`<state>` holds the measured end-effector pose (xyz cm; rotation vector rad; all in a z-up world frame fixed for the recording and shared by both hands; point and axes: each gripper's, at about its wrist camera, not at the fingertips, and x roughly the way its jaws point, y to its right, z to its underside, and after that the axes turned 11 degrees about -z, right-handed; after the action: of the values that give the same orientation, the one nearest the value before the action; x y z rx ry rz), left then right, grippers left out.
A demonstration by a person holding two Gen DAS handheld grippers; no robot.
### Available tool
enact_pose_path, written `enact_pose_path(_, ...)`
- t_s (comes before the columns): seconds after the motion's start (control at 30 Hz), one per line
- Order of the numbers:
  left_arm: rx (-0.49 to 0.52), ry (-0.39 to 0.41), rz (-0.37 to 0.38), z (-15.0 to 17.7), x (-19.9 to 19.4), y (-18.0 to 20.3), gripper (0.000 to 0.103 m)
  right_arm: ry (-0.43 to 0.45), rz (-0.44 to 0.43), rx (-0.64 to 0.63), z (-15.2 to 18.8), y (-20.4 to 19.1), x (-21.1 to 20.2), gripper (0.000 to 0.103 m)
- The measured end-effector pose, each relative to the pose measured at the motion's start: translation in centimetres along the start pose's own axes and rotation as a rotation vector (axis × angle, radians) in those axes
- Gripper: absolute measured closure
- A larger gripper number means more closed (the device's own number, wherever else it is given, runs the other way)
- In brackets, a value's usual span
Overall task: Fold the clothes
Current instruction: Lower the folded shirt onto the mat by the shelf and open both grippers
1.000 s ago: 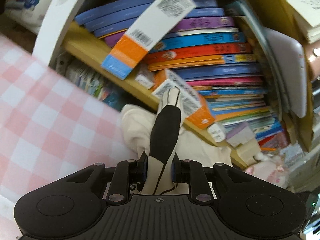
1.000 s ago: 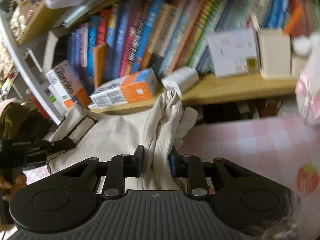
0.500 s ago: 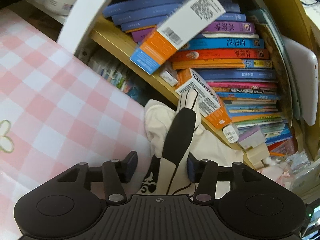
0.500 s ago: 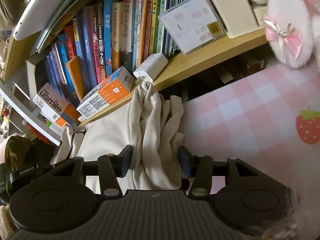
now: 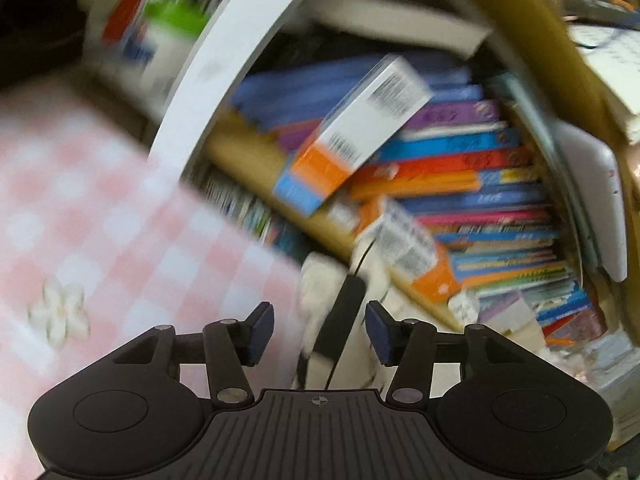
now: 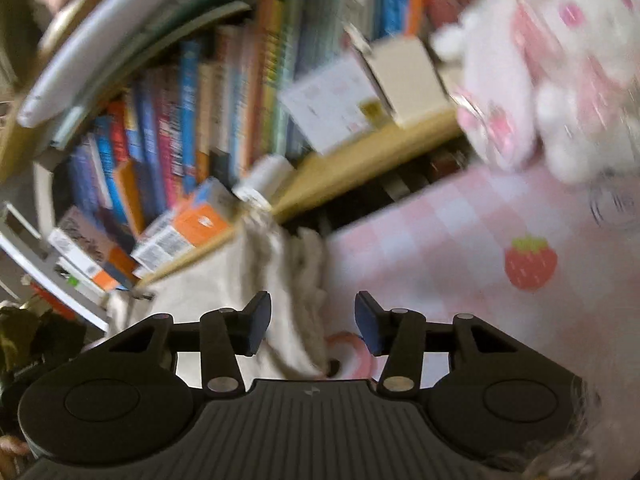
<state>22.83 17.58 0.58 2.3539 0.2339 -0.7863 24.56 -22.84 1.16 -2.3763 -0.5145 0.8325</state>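
Note:
A cream garment [image 6: 208, 292] with black trim lies on the pink checked tablecloth [image 6: 432, 248] against the bookshelf. In the left wrist view its black-striped edge [image 5: 344, 320] stands bunched between the fingers of my left gripper [image 5: 319, 334], which is open and not touching it. In the right wrist view a bunched cream fold [image 6: 296, 280] rises between the fingers of my right gripper [image 6: 313, 322], which is open too. Both views are blurred by motion.
A wooden bookshelf [image 5: 256, 168] packed with books [image 5: 480, 184] stands right behind the garment. Orange-and-white boxes [image 6: 188, 232] rest on its ledge. A pink plush toy [image 6: 552, 80] sits at the right. The tablecloth [image 5: 100, 220] extends left.
Both grippers were shut on the garment one second ago. They have opened wide, let the cloth go and are drawing back from it.

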Motion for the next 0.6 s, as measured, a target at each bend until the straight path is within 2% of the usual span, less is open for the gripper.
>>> enact_pose_path(0.07, 0.008, 0.038, 0.046, -0.6, -0.1, 0.7, 0.062, 0.006, -0.021, -0.074, -0.4, -1.5, 0.4, 0.068)
enact_pose_path(0.1, 0.017, 0.036, 0.075, -0.8, 0.2, 1.2, 0.072, 0.005, -0.036, -0.113, -0.6, -2.2, 0.8, 0.071)
enact_pose_path(0.13, 0.036, 0.022, 0.093, -0.7, 0.6, 1.8, 0.077, -0.003, -0.055, -0.146, -0.7, -2.9, 1.4, 0.079)
enact_pose_path(0.17, 0.054, 0.009, 0.098, -0.6, 1.1, 2.3, 0.077, -0.014, -0.075, -0.173, -0.7, -3.5, 2.0, 0.086)
enact_pose_path(0.23, 0.057, -0.013, 0.070, -0.5, 2.4, 2.6, 0.077, -0.038, -0.104, -0.228, -0.6, -4.6, 3.5, 0.091)
enact_pose_path(0.33, 0.015, -0.044, 0.017, -0.4, 4.1, 2.1, 0.079, -0.074, -0.074, -0.253, -0.5, -4.9, 5.6, 0.093)
enact_pose_path(0.43, -0.047, -0.086, -0.003, -0.2, 5.4, 1.0, 0.077, -0.115, -0.012, -0.203, -0.2, -3.5, 7.2, 0.098)
enact_pose_path(0.57, -0.044, -0.072, 0.015, -0.2, 4.5, 1.0, 0.073, -0.107, -0.024, -0.092, 0.1, -1.7, 7.1, 0.100)
enact_pose_path(0.6, -0.034, -0.067, 0.016, -0.2, 4.0, 1.2, 0.069, -0.102, -0.027, -0.082, 0.0, -1.7, 6.7, 0.100)
